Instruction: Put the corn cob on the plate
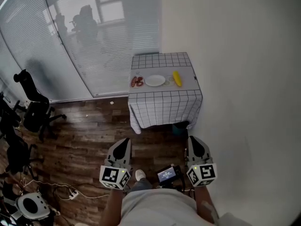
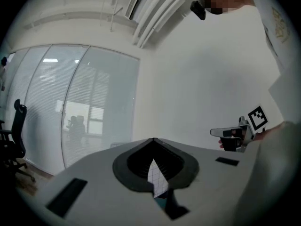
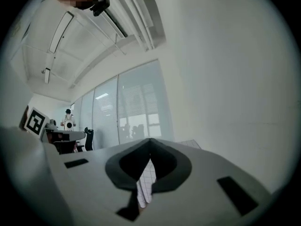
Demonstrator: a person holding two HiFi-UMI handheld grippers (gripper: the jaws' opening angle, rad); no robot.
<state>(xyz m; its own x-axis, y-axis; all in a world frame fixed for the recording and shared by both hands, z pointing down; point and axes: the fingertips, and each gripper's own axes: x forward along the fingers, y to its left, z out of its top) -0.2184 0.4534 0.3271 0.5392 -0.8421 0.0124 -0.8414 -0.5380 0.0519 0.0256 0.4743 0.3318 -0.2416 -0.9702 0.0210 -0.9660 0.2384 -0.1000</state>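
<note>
A yellow corn cob (image 1: 177, 78) lies on a small table (image 1: 162, 100) with a checked cloth, far ahead by the white wall. Just left of the cob sits a white plate (image 1: 154, 80). Both grippers are held near the person's body, well short of the table. The left gripper (image 1: 123, 144) is shut and holds nothing. The right gripper (image 1: 194, 141) is likewise shut and bare. In the left gripper view the jaws (image 2: 154, 140) meet at the tips, with only a sliver of checked cloth seen past them. The right gripper view shows the same closed jaws (image 3: 150, 140).
A reddish item (image 1: 137, 82) lies left of the plate. Glass partition walls (image 1: 80, 36) run along the left. Office chairs (image 1: 35, 109) stand at left on the wood floor (image 1: 89, 135). Cables and a power strip (image 1: 70, 192) lie near the person's feet. A white wall (image 1: 244, 79) bounds the right.
</note>
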